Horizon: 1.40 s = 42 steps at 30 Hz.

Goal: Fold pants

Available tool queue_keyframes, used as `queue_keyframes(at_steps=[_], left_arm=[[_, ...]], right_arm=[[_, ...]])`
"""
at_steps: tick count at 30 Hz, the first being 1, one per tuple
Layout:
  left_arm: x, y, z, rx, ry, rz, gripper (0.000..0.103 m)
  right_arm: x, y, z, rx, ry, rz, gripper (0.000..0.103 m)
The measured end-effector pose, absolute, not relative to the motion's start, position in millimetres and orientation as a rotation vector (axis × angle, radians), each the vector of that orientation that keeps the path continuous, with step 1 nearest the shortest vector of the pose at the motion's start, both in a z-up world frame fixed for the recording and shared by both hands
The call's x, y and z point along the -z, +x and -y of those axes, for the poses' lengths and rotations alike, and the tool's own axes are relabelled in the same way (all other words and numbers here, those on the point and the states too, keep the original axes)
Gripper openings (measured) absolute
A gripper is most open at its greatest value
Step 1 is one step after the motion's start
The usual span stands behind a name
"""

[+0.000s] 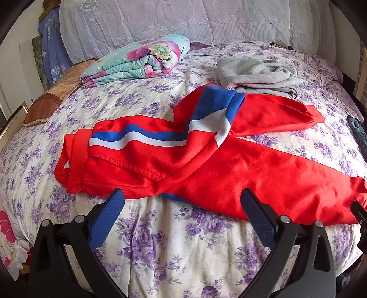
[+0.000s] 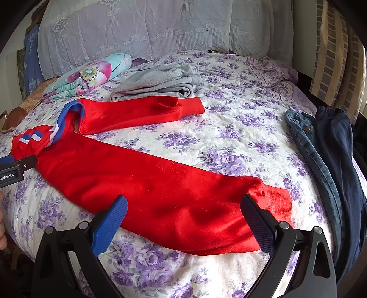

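Observation:
Red pants [image 1: 188, 165] with a blue and white side stripe lie spread on the flowered bed cover [image 1: 160, 240], waist to the left and legs apart to the right. My left gripper [image 1: 183, 197] stands open just before the waist and crotch part, nothing between its fingers. In the right wrist view the near leg [image 2: 160, 197] runs to its ribbed cuff [image 2: 275, 201]. My right gripper [image 2: 183, 201] is open over the lower end of that leg. The far leg [image 2: 137, 112] lies further back. The left gripper [image 2: 16, 165] shows at the left edge.
A folded grey garment [image 2: 160, 82] and a folded floral quilt [image 1: 137, 62] lie behind the pants. Blue jeans and dark trousers [image 2: 325, 146] lie at the bed's right edge. Lace-covered pillows [image 1: 183, 20] line the headboard. A brown cushion [image 1: 45, 100] sits at the left.

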State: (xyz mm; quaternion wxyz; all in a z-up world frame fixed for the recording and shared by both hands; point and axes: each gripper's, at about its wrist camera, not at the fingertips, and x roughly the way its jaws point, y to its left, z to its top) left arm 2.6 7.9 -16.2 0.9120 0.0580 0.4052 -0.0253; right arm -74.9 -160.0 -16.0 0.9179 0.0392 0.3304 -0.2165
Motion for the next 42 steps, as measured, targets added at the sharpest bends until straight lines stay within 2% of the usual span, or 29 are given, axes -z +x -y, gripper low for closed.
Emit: queue_keyframes(at_steps=[42], left_arm=[[16.8,7.4,-12.4,0.047,0.115,-0.849,0.099]], right_arm=[[17.7,-72.9,160.6,0.445,0.082,-0.686,0.099]])
